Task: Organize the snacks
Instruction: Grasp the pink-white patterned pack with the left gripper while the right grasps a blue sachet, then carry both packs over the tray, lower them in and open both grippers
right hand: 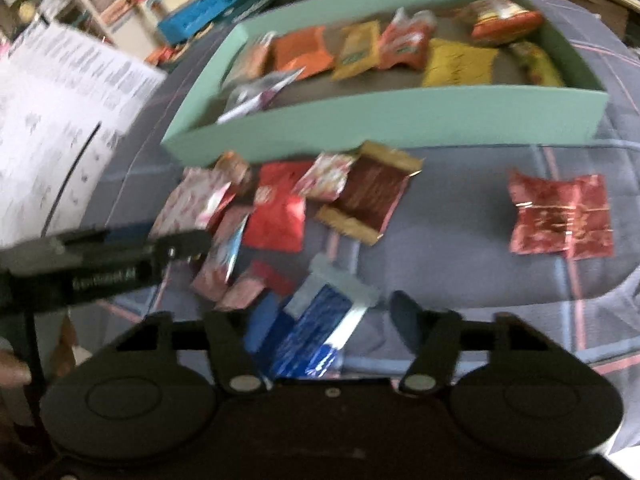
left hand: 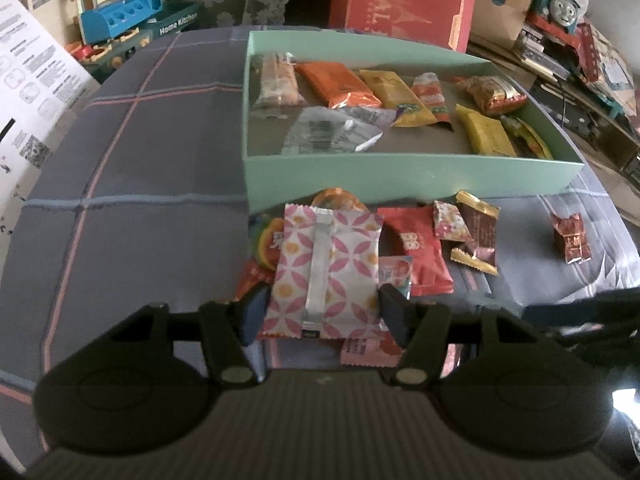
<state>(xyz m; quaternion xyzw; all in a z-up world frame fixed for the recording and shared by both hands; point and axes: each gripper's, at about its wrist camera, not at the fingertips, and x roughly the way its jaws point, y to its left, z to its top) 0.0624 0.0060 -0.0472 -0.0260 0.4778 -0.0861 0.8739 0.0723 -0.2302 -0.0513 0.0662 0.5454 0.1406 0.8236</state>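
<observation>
On the plaid cloth [left hand: 120,152], left gripper [left hand: 322,310] clamps the pink packet [left hand: 324,268], likely bound for the green box [left hand: 400,174] at twelve o'clock; right gripper [right hand: 324,328] spread beside the blue packet [right hand: 308,336].

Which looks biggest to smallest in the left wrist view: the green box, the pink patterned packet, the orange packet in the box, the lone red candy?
1. green box
2. pink patterned packet, inflated by nearness to the camera
3. orange packet
4. lone red candy

Matte black left gripper [left hand: 322,312], blue pads [left hand: 253,312], silver pivot screws.
</observation>
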